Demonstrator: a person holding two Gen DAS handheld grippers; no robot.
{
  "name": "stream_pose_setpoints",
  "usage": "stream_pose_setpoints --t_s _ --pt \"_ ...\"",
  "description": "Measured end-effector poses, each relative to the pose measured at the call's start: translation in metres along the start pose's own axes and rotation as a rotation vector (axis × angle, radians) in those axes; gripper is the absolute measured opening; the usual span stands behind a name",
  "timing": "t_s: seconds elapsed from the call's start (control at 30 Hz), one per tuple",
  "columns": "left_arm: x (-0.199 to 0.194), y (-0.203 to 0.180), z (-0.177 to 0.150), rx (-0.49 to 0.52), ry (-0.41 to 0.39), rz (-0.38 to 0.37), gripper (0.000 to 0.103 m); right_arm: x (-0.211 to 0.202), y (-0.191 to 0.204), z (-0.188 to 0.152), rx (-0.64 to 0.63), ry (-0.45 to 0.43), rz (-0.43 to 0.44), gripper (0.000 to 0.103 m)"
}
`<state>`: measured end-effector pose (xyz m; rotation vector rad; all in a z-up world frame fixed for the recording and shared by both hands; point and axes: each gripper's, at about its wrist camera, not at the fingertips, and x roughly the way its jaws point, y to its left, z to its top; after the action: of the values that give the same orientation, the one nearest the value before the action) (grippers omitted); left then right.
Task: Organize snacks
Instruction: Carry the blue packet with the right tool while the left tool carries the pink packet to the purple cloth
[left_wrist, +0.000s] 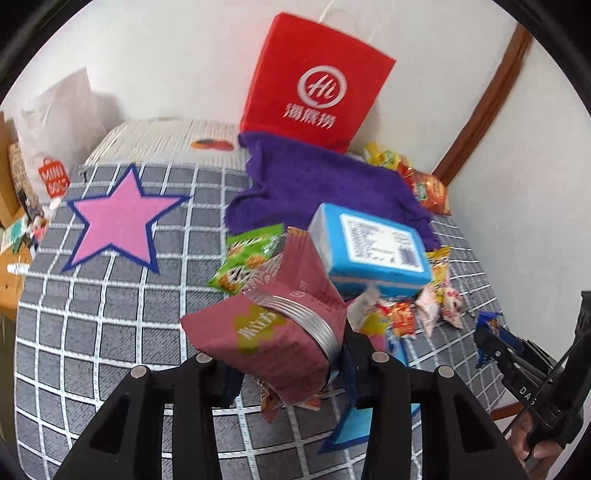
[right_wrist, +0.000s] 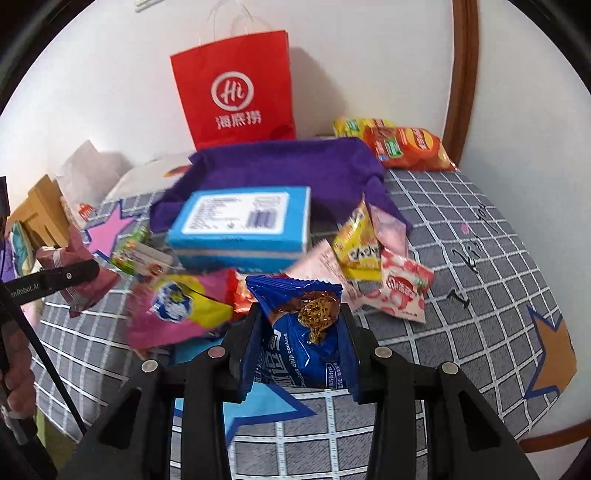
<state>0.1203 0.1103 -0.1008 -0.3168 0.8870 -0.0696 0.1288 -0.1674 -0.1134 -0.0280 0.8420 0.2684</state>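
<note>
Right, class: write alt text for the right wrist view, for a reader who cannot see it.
A black two-finger gripper clamps a blue chocolate chip cookie packet above a grey checked cloth. Behind it lie a blue box, scattered snack packets, a purple cloth and a red paper bag against the wall.

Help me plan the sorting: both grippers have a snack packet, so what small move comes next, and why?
Probably carry both toward the red paper bag. The left gripper clamps the maroon packet, the right gripper the blue cookie packet, and the bag stands behind the pile.
</note>
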Motion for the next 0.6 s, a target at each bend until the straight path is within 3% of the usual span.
stream_pose_setpoints --t_s 0.4,0.6 --pt "-0.015 -0.049 0.038 0.088 -0.052 -0.07 0.04 -0.023 0.007 0.045 -0.01 -0.066 0.004 0.039" --pt "-0.011 -0.067 0.059 0.128 -0.066 -0.07 0.04 -0.025 0.002 0.069 -0.016 -0.098 0.008 0.039"
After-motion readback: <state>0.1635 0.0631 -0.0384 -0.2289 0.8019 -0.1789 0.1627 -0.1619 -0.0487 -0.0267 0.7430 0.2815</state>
